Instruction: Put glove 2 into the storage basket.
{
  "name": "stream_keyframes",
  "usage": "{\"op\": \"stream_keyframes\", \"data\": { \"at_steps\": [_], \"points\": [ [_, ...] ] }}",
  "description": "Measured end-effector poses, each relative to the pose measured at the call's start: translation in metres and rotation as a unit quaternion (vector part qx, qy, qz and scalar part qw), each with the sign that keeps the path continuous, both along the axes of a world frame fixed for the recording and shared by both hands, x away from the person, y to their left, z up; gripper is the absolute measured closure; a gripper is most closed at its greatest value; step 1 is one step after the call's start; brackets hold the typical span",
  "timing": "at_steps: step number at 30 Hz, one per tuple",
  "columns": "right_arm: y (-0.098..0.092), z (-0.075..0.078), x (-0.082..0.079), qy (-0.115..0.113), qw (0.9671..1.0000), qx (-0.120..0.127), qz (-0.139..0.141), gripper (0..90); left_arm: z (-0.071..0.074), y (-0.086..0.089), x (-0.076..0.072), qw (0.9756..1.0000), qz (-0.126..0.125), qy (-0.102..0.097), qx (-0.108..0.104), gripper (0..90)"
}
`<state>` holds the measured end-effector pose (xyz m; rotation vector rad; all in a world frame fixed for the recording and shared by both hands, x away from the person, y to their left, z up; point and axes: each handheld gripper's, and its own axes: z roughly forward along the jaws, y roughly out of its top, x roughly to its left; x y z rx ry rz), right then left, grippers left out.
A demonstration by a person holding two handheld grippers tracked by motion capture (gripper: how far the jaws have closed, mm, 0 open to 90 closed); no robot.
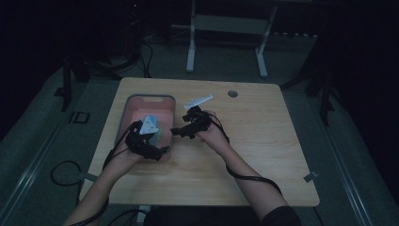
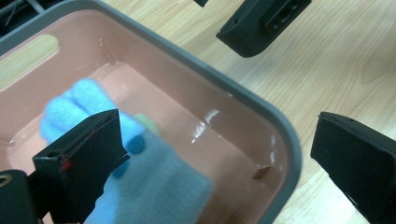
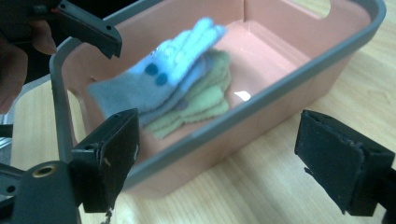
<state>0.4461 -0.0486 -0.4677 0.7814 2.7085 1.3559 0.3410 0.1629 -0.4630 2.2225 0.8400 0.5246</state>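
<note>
Dark room, wooden bench (image 1: 263, 155) lit from above, a white table frame standing on the floor behind it. A pink bin with a grey rim (image 1: 134, 100) is sitting on the bench's left half. Inside it a stack of felt gloves (image 3: 187, 88) is lying against the near end: light blue one on top, grey-blue under it, green at the bottom.

I'm holding my left gripper (image 2: 224, 154) straddling the bin's near corner, jaws released and wide apart; one jaw is hanging inside the bin just over the blue glove (image 2: 70, 109), the other outside over the bench. Nothing is between the pads. My right gripper (image 3: 219, 158) is hovering just outside the bin's long wall, jaws also released and empty, looking in at the stack.

A small white tool (image 1: 198, 101) is lying on the bench beyond my right hand, well apart from the gloves.

My read: I'm working on the gloves in the bin, and both grippers are empty.

If the next move is a pick:
- I'm bringing both left jaws inside the rim first; the outer one would catch on the wall otherwise.
- I'm aiming at the cuff end of the top glove, pinching one layer only.
- Felt is soft and clingy, so the lower gloves may be dragging up with it; I'm lifting slowly and keeping the right gripper ready to pin the stack.
</note>
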Motion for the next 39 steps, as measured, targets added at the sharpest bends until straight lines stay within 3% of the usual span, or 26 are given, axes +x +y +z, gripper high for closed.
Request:
{"op": "stream_keyframes", "data": {
  "at_steps": [5, 9, 17, 19, 26, 31, 39],
  "points": [
    [-0.008, -0.005, -0.002, 0.001, 1.0000, -0.003, -0.002, 14.2, -0.002, -0.007, -0.004, 0.9999, -0.008, -0.001, -0.015, 2.3],
    [-0.014, -0.010, -0.003, 0.004, 1.0000, -0.005, -0.007, 14.2, -0.004, -0.014, -0.005, 0.9998, -0.013, -0.006, -0.013, 2.3],
    [-0.026, -0.018, -0.007, 0.005, 0.9999, -0.005, -0.009, 14.2, -0.001, -0.034, -0.012, 0.9985, -0.044, -0.004, -0.033, 2.3],
    [-0.029, -0.019, -0.007, 0.008, 0.9999, -0.004, -0.013, 14.2, -0.001, -0.039, -0.015, 0.9982, -0.052, -0.005, -0.029, 2.3],
    [-0.040, -0.022, -0.011, 0.008, 0.9999, -0.003, -0.014, 14.2, -0.001, -0.057, -0.023, 0.9966, -0.071, -0.006, -0.043, 2.3],
    [-0.051, -0.023, -0.015, 0.009, 0.9998, 0.000, -0.018, 14.3, -0.007, -0.073, -0.029, 0.9954, -0.086, -0.005, -0.042, 2.3],
    [-0.068, -0.027, -0.021, 0.006, 0.9996, -0.010, -0.025, 14.5, -0.010, -0.096, -0.035, 0.9917, -0.116, -0.004, -0.056, 2.3]
  ]
}}
